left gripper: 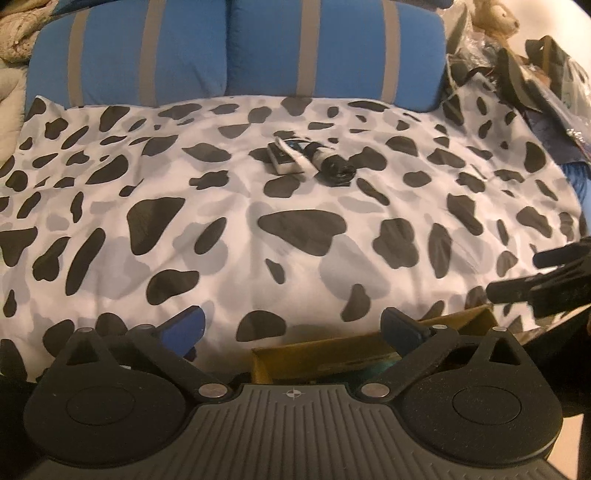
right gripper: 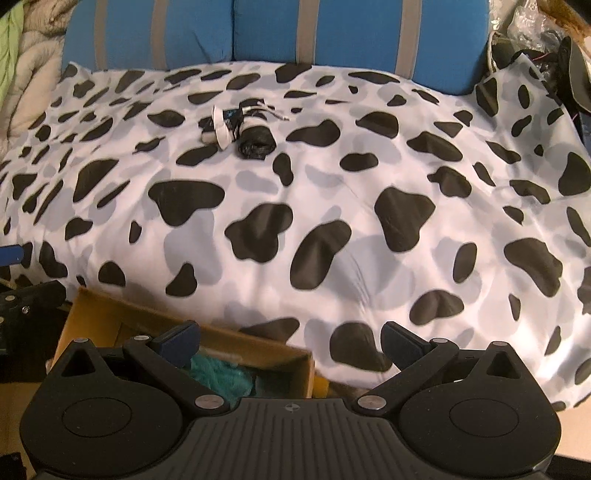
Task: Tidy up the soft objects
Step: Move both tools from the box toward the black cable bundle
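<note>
A small heap of rolled soft items, a black roll [left gripper: 334, 168] and a white-and-dark bundle [left gripper: 286, 153], lies on the cow-print cover [left gripper: 236, 221] toward the back. The right wrist view shows the black roll [right gripper: 256, 143] and the white bundle [right gripper: 223, 125] too. A brown cardboard box [right gripper: 110, 314] stands at the near edge with a teal soft item [right gripper: 221, 373] inside; its rim shows in the left wrist view [left gripper: 332, 354]. My left gripper [left gripper: 291, 328] is open and empty above the box. My right gripper [right gripper: 290, 345] is open and empty at the box's right end.
Two blue pillows with grey stripes [left gripper: 236, 51] lie behind the cover. A plush toy [left gripper: 495, 18] and dark clutter [left gripper: 535, 74] sit at the back right. Beige bedding [right gripper: 29, 74] lies at the left. The right gripper's fingers [left gripper: 546, 273] show at the right.
</note>
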Tool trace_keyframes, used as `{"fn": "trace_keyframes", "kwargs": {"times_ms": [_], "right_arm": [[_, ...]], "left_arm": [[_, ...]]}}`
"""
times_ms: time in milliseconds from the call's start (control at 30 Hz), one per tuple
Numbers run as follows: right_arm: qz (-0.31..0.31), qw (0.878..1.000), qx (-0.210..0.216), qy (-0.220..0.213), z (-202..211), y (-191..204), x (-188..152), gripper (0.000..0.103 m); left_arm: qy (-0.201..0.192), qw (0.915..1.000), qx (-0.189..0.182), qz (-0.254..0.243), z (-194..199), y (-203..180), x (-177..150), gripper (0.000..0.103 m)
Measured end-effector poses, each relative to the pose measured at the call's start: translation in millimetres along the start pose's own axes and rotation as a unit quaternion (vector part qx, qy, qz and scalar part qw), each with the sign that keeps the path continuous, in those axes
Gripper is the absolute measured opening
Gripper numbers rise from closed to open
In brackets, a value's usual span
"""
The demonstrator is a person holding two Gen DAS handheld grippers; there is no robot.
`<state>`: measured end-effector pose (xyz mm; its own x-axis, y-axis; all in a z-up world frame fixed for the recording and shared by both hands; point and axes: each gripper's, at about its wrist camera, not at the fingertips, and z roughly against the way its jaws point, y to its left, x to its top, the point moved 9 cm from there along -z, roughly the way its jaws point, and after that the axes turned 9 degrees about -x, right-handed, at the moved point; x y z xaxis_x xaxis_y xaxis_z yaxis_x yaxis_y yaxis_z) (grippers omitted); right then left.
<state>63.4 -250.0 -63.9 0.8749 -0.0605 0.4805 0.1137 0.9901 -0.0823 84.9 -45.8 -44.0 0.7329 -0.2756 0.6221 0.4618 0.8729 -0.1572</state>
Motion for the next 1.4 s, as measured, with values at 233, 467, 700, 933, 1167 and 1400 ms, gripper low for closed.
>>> {"fn": "trace_keyframes", "kwargs": {"times_ms": [233, 467, 700, 933, 1167, 1400], "right_arm": [[0.004, 1.0, 0.009, -0.021, -7, -5, 18, 0.103], [0.017, 0.998, -0.01, -0.052, -15, -9, 38, 0.103], [-0.005, 0.997, -0.012, -0.072, -29, -19, 57, 0.103], [0.023, 0.996, -0.02, -0.083, -47, -17, 73, 0.103], [0.054, 0.997, 0.017, -0.051, -70, -1, 85, 0.103], [0.057, 0.996, 0.06, -0.035, -85, 14, 97, 0.103]], "left_arm": [[0.0, 0.9997, 0.0, -0.026, -7, 1, 9, 0.103], [0.0, 0.9978, 0.001, -0.067, -16, 6, 24, 0.103], [0.004, 0.9965, -0.006, -0.083, -29, 19, 44, 0.103], [0.002, 0.9975, -0.003, -0.071, -43, 38, 63, 0.103], [-0.003, 0.9986, 0.018, -0.05, -62, 56, 74, 0.103], [0.004, 0.997, 0.019, -0.074, -77, 62, 85, 0.103]]}}
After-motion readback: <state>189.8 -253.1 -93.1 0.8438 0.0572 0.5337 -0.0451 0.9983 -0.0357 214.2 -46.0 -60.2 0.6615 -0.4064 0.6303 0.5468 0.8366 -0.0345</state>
